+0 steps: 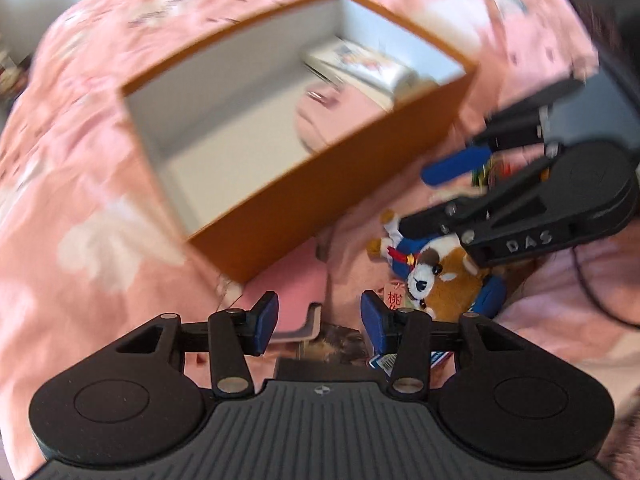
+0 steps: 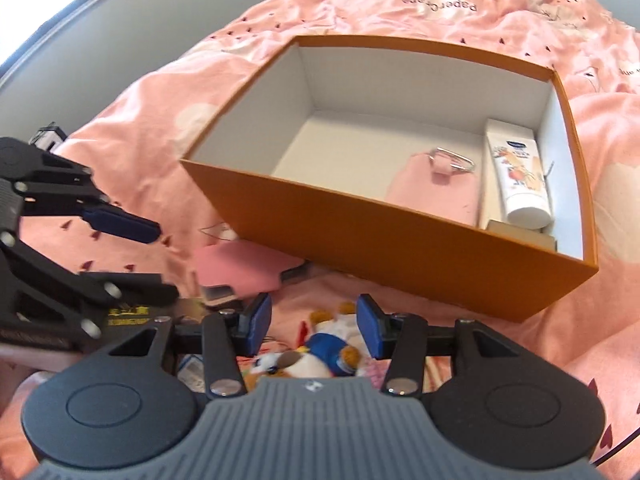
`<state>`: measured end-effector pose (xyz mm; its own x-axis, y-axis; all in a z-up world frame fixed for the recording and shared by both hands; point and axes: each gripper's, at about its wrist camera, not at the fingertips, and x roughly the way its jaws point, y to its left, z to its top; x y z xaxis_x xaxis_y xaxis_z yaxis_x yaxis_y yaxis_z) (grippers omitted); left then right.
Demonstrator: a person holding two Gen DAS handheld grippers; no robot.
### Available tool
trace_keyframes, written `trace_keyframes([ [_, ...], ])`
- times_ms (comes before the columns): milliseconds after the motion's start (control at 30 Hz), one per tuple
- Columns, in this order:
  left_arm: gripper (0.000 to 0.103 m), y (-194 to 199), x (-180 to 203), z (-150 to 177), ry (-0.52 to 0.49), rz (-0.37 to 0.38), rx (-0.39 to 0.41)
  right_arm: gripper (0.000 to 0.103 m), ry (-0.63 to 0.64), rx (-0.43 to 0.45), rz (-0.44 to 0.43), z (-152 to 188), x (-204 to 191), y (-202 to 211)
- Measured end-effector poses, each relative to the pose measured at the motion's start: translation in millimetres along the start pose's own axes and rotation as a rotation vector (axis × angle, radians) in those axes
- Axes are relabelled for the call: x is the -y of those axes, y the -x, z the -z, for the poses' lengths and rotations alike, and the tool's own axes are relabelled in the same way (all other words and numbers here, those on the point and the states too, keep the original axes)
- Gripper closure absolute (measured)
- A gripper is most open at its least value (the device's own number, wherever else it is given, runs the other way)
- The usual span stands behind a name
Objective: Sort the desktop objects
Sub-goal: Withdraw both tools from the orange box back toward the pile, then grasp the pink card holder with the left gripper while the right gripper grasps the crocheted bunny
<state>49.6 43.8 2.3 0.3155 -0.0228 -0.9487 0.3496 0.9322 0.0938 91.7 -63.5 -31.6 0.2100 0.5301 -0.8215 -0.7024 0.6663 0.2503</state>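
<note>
Open orange box (image 2: 400, 236) holding lotion tube (image 2: 518, 176), pink pouch (image 2: 436, 188), plush dog (image 2: 316, 354) outside

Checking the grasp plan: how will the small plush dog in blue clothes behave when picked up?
The small brown-and-white plush dog in blue clothes looks soft, so it should squash under a grip. It probably weighs little. Lying on the rumpled pink quilt, it seems unlikely to roll.
</note>
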Motion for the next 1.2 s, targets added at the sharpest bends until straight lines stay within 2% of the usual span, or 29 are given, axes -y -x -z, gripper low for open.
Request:
trace_keyframes([
  [233,0.050,-54,17,-9,-0.155,-0.055,-0.116,0.053,0.016,-0.027,0.074,1,18,-10],
  [367,0.050,-71,27,-7,-0.233,-0.125,-0.142,0.053,0.012,-0.043,0.089,3,31,-9],
  [600,0.050,-95,41,-2,-0.307,-0.237,-0.186,0.052,0.047,-0.093,0.108,9,50,7],
  [667,0.058,-101,43,-1,-0.315,-0.242,-0.204,0.052,0.074,-0.118,0.106,12,50,11],
  [900,0.068,-84,33,7,-0.264,-0.206,-0.163,0.052,0.132,-0.187,0.106,26,52,29],
  [1200,0.080,-40,-4,18,-0.003,-0.045,-0.073,0.051,0.159,-0.208,0.044,31,43,25],
])
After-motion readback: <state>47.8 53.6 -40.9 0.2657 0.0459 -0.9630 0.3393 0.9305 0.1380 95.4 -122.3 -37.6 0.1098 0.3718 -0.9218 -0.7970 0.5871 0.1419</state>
